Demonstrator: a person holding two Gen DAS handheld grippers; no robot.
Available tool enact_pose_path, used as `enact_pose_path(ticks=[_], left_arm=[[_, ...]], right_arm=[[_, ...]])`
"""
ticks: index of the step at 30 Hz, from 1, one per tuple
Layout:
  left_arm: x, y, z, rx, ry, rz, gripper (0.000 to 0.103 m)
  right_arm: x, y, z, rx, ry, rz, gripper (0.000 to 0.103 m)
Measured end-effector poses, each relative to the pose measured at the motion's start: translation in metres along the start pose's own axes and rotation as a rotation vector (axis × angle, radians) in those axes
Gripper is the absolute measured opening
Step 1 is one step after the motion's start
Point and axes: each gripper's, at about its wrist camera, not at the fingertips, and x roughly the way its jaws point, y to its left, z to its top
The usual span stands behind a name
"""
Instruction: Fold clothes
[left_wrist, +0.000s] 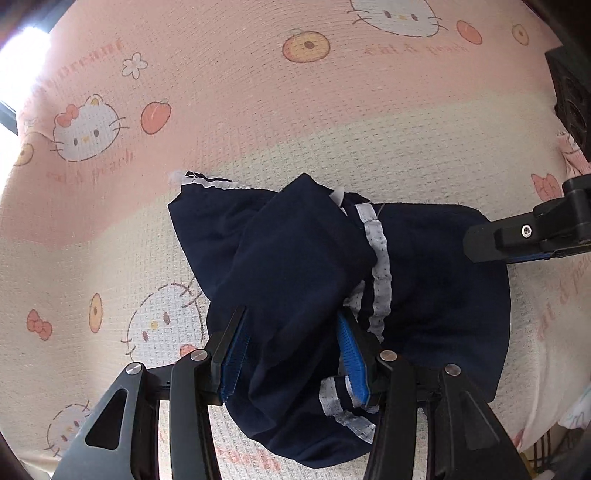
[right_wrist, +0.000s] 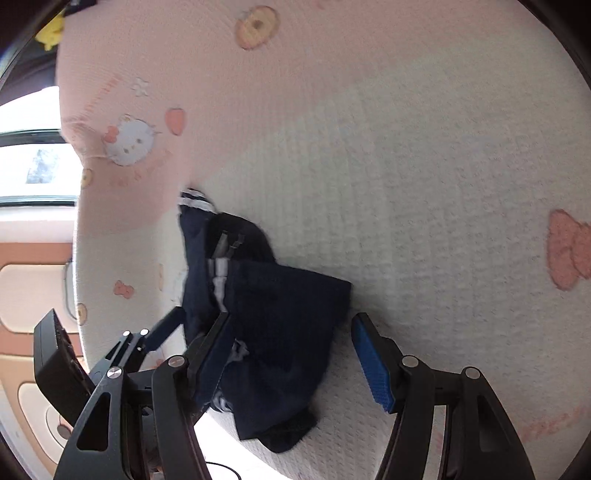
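A navy garment with white side stripes lies bunched on a pink and cream bed cover printed with cats and peaches. My left gripper is shut on a thick fold of it, with cloth filling the gap between the blue pads. One finger of my right gripper reaches in from the right, over the garment's far edge. In the right wrist view the garment sits under my right gripper, which is open; its left finger rests over the cloth, and its right pad hangs over bare cover.
The bed cover ends at the left, near the garment. Beyond that edge are a bright window and an orange and beige floor mat. The left gripper's black body sits low on the left.
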Motion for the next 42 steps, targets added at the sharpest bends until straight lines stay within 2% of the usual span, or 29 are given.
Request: enact_pose_path(ticks=[7,10,12,13,15,19,20,23,26,29,32,34,39,42], left_arm=[[0.0,0.002,0.006,0.001,-0.016,-0.039,0.044],[0.005,0.0,0.011,0.013,-0.011,-0.047,0.044],[0.014,-0.001,0.015,0.018,-0.013,-0.046,0.044],[0.017,-0.001,0.016,0.011,-0.016,-0.044,0.044],[0.022,0.0,0.017,-0.014,-0.021,-0.037,0.044],[0.025,0.003,0.017,-0.088,-0.064,-0.036,0.044],[0.025,0.003,0.016,-0.104,-0.07,-0.045,0.038],[0.021,0.005,0.015,-0.138,-0.085,-0.069,0.026],[0.016,0.009,0.017,-0.16,-0.101,-0.073,0.015],[0.01,0.015,0.02,-0.178,-0.109,-0.067,0.011],[0.005,0.023,0.023,-0.198,-0.111,-0.056,0.011],[0.003,0.028,0.023,-0.212,-0.115,-0.046,0.011],[-0.002,0.041,0.024,-0.231,-0.123,-0.005,0.011],[-0.002,0.051,0.023,-0.239,-0.128,0.037,0.011]], right_arm=[[0.005,0.0,-0.004,-0.051,-0.018,0.011,0.064],[0.004,0.0,-0.005,-0.047,-0.025,0.016,0.061],[0.007,-0.001,-0.001,-0.006,-0.041,-0.011,0.044],[0.006,-0.003,-0.001,0.011,-0.045,-0.013,0.042],[0.006,-0.004,0.0,0.019,-0.049,-0.019,0.032],[0.002,-0.005,0.0,0.007,-0.07,-0.029,0.023],[0.001,-0.006,0.0,0.006,-0.082,-0.025,0.018],[0.0,-0.002,0.002,-0.017,-0.094,-0.031,0.01],[-0.004,0.004,0.003,-0.057,-0.108,-0.035,0.008],[-0.009,0.013,0.004,-0.106,-0.121,-0.049,0.008],[-0.016,0.019,0.005,-0.15,-0.145,-0.077,0.008],[-0.018,0.021,0.006,-0.155,-0.147,-0.059,0.008],[-0.021,0.013,0.008,-0.105,-0.14,-0.019,0.008],[-0.02,0.012,0.009,-0.107,-0.134,-0.052,0.008]])
